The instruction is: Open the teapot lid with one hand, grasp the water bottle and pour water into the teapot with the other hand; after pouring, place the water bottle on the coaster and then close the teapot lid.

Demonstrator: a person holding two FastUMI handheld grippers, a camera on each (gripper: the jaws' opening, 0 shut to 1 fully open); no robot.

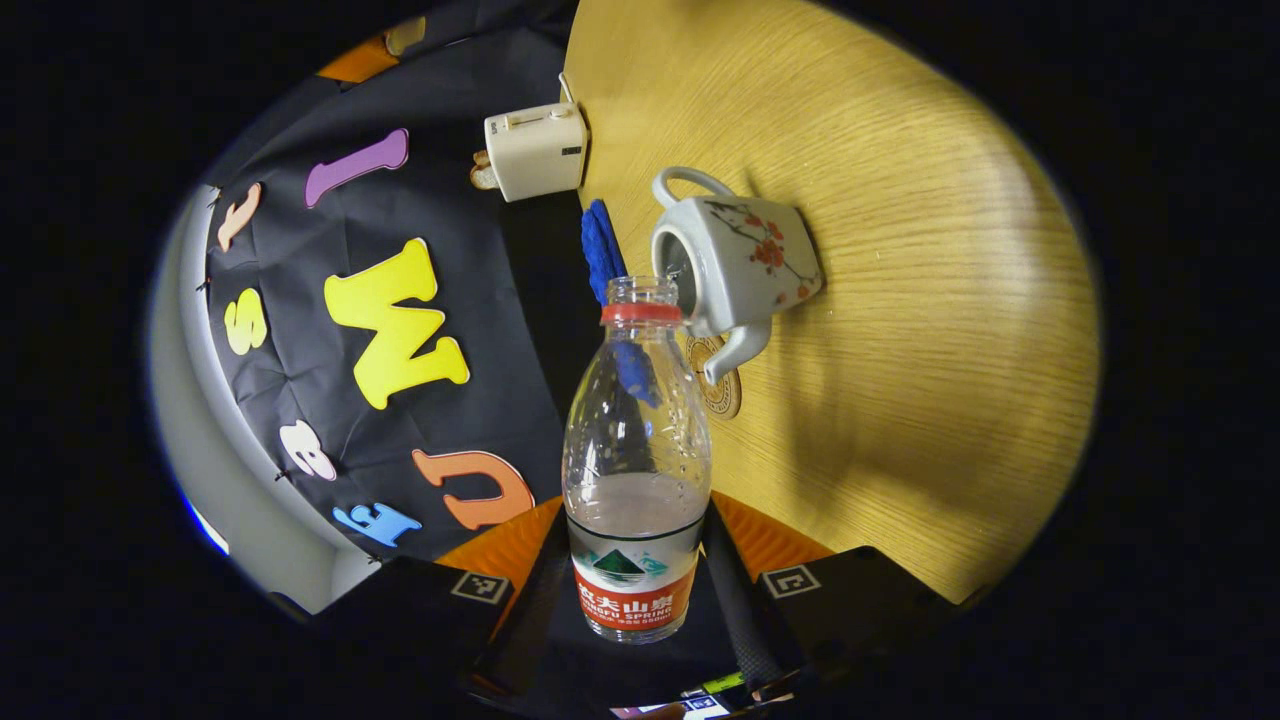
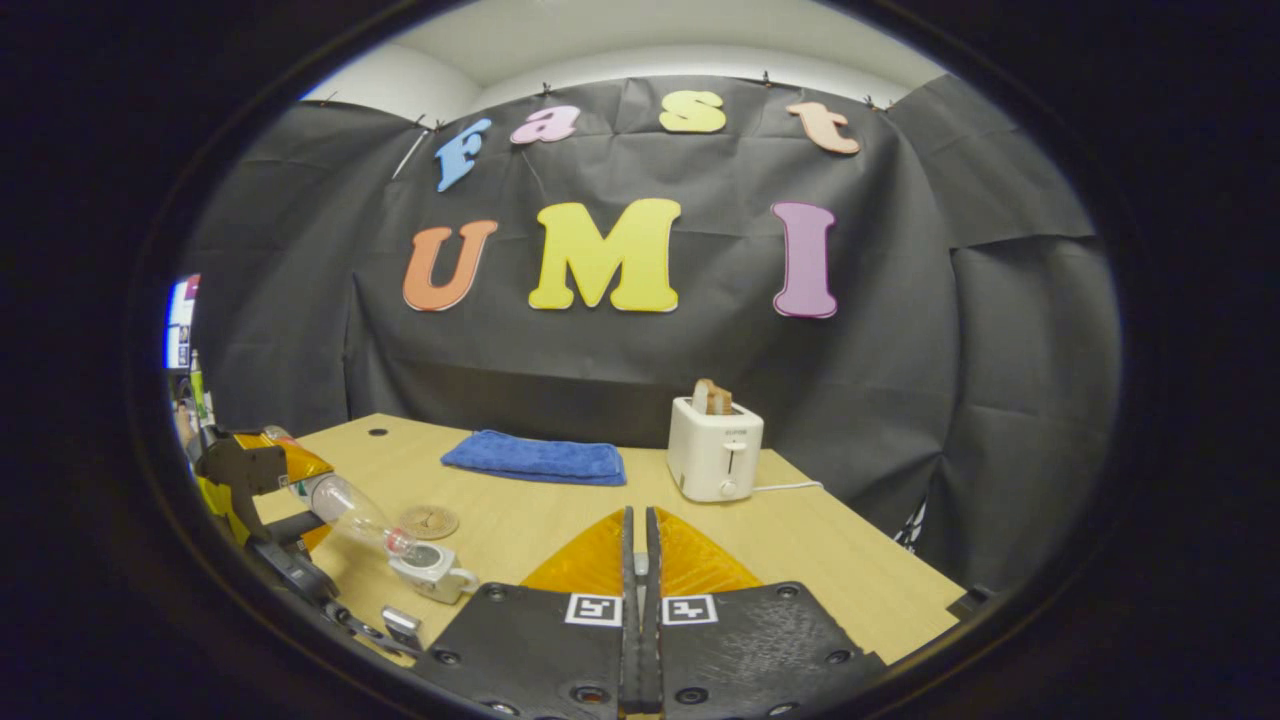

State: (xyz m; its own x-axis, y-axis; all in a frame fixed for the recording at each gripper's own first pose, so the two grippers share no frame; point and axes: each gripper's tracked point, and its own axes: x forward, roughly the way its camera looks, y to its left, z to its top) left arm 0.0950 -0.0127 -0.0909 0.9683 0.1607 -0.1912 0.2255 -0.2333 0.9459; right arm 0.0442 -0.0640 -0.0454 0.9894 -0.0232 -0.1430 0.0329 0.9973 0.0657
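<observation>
bottle (image 1: pixel 636 470) between left fingers (image 1: pixel 740 600), above teapot (image 1: pixel 738 262)

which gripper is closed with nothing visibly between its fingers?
The right gripper: fingers together, no lid seen. The left gripper grips the water bottle, tipped at the teapot.

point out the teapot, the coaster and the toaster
teapot (image 1: pixel 745 255), left gripper view, on its flowered side
coaster (image 2: pixel 428 521), right gripper view, on the middle of the disc
toaster (image 2: pixel 713 452), right gripper view, on its front face
</observation>
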